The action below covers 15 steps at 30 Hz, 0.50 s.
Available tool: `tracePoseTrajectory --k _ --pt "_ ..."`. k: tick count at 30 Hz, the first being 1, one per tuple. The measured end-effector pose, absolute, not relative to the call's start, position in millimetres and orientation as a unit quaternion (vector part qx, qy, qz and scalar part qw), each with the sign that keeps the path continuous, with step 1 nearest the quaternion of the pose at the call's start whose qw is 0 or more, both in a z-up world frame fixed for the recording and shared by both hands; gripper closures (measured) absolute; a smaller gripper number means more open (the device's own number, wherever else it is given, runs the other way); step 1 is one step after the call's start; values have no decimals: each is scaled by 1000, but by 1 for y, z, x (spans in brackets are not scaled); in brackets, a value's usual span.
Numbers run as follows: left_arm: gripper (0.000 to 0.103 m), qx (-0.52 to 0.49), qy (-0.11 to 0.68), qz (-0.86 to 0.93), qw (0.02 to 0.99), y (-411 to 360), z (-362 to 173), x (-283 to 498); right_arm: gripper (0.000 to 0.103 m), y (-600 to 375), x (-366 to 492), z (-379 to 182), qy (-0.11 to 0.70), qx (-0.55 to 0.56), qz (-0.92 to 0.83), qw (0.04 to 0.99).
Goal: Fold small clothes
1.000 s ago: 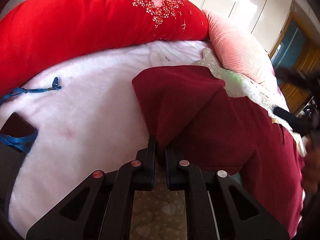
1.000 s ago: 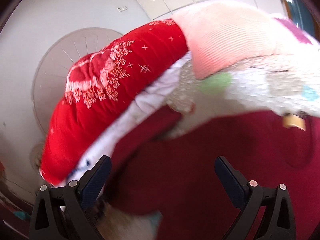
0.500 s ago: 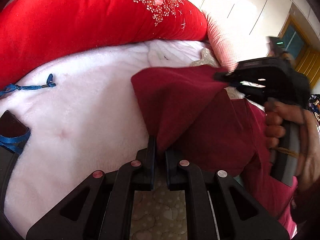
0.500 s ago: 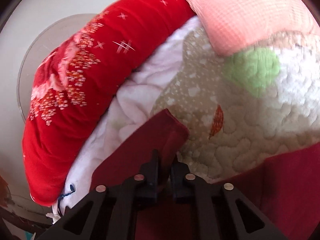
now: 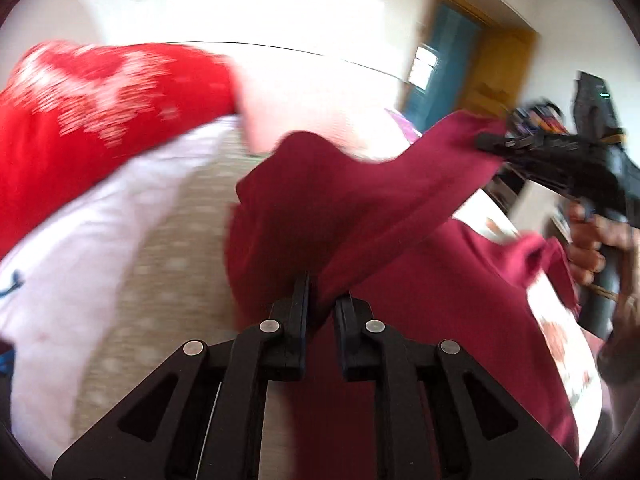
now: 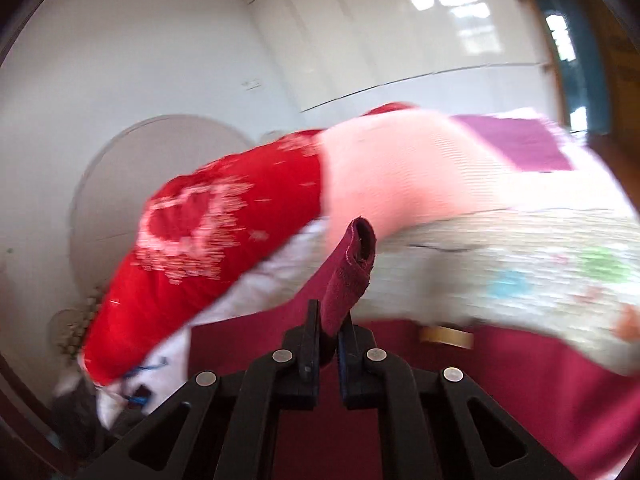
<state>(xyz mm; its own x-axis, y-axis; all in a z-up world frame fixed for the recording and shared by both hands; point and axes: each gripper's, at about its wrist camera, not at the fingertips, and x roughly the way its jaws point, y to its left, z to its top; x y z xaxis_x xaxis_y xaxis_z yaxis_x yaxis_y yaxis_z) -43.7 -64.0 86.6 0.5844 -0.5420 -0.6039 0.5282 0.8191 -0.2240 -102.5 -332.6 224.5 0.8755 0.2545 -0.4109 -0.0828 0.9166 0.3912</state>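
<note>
Dark red garment (image 5: 360, 208) lifted off the bed (image 5: 132, 240), stretched between 2 grippers. Left gripper (image 5: 322, 300), jaws just easing apart, pinches the near corner; right gripper (image 6: 329, 328), clenched, grips a rolled corner at right. Red floral quilt (image 6: 224, 256) and pink pillow (image 6: 400, 172) lie beyond.

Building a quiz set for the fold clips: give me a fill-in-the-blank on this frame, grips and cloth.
1. Both hand-held grippers are shut on the same ____-coloured garment.
2. In the left wrist view, the right hand-held gripper holds a corner of the garment ____ the bedding rather than flat on it.
3. The left hand-held gripper has ____ pinched between its fingers.
4. Behind the garment lies a bright red quilt with a ____ pattern.

Missing words: maroon; above; cloth; white
</note>
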Motion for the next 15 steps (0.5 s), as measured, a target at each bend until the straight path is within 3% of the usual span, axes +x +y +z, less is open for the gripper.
tracePoseTrajectory --k 7,15 --pt "89 60 387 -290 873 -106 67 -58 97 -411 -119 144 296 203 -49 932" --pt "89 18 410 -228 883 -66 59 -42 94 -447 -145 118 323 175 -115 923"
